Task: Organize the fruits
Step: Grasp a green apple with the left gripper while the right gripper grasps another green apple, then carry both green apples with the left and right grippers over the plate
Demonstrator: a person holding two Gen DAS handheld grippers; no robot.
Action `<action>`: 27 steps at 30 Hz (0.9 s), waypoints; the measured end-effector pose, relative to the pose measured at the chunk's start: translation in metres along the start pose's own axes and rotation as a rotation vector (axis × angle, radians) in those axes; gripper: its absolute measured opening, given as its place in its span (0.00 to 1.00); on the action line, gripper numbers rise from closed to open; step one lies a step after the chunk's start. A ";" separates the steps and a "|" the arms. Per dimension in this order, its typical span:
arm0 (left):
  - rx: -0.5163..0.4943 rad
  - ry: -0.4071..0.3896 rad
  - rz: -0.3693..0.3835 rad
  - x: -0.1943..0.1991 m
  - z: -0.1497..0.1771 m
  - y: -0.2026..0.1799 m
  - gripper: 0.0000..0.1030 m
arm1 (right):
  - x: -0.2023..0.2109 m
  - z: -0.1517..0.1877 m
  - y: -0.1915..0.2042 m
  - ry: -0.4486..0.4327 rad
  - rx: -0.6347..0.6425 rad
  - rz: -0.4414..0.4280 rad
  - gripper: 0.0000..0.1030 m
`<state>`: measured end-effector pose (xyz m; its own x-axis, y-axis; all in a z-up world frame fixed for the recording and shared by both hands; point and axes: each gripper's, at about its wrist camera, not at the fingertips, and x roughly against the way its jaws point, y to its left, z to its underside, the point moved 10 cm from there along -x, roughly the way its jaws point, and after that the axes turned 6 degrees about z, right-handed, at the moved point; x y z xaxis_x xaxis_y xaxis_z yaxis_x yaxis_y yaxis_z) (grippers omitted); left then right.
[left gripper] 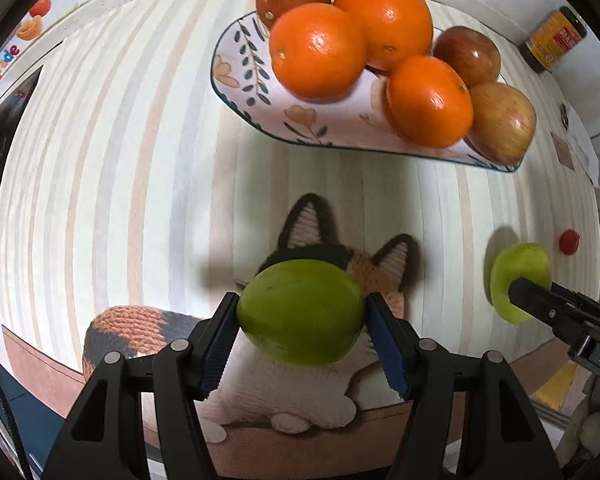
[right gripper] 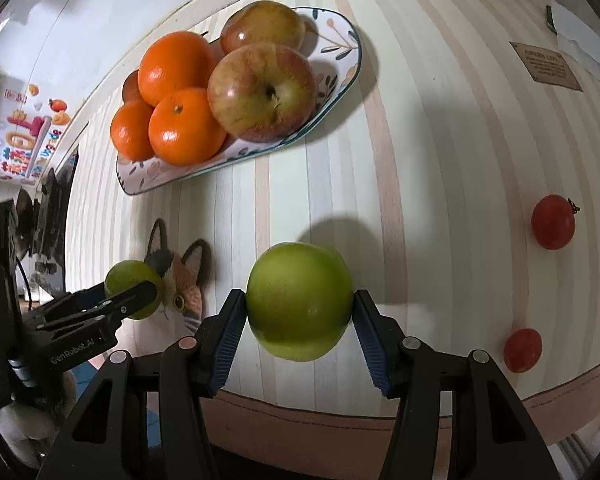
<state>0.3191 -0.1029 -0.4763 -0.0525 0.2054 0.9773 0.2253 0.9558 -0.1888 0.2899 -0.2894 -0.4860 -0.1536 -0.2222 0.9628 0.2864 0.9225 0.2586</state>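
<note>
between ribbed blue pads point(left gripper: 220, 340), smooth round green apple point(left gripper: 300, 312)

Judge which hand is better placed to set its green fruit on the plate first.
Left, marginally. Both grippers are shut on green fruit: left gripper on its green fruit, right gripper likewise. In the left view the plate shows bare floor ahead; in the right view apples block the near side.

Glossy oranges point(left gripper: 318, 50) on a glazed ceramic plate point(left gripper: 244, 80); knitted wool cat point(left gripper: 300, 396); matt black plastic left gripper point(left gripper: 300, 344) with ribbed blue pads.
</note>
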 end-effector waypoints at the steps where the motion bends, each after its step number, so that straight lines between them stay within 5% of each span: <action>1: 0.010 0.004 0.009 0.002 0.000 0.002 0.59 | 0.000 -0.001 0.000 0.004 -0.006 -0.005 0.56; 7: 0.042 -0.041 0.065 0.038 -0.018 0.010 0.59 | 0.000 -0.005 0.005 0.005 0.019 0.006 0.55; 16: 0.148 -0.144 0.104 0.092 -0.113 0.049 0.59 | 0.020 -0.029 0.023 -0.043 0.014 -0.048 0.55; 22: 0.175 -0.121 0.099 0.070 -0.169 0.064 0.59 | 0.058 -0.076 0.032 -0.128 -0.007 -0.086 0.55; 27: 0.203 -0.072 0.116 0.039 -0.183 0.061 0.59 | 0.072 -0.127 0.019 -0.188 -0.033 -0.040 0.55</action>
<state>0.5090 -0.0751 -0.4317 -0.1083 0.3239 0.9399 0.0341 0.9461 -0.3221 0.4041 -0.3285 -0.4016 -0.3388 -0.1930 0.9209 0.3070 0.9025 0.3021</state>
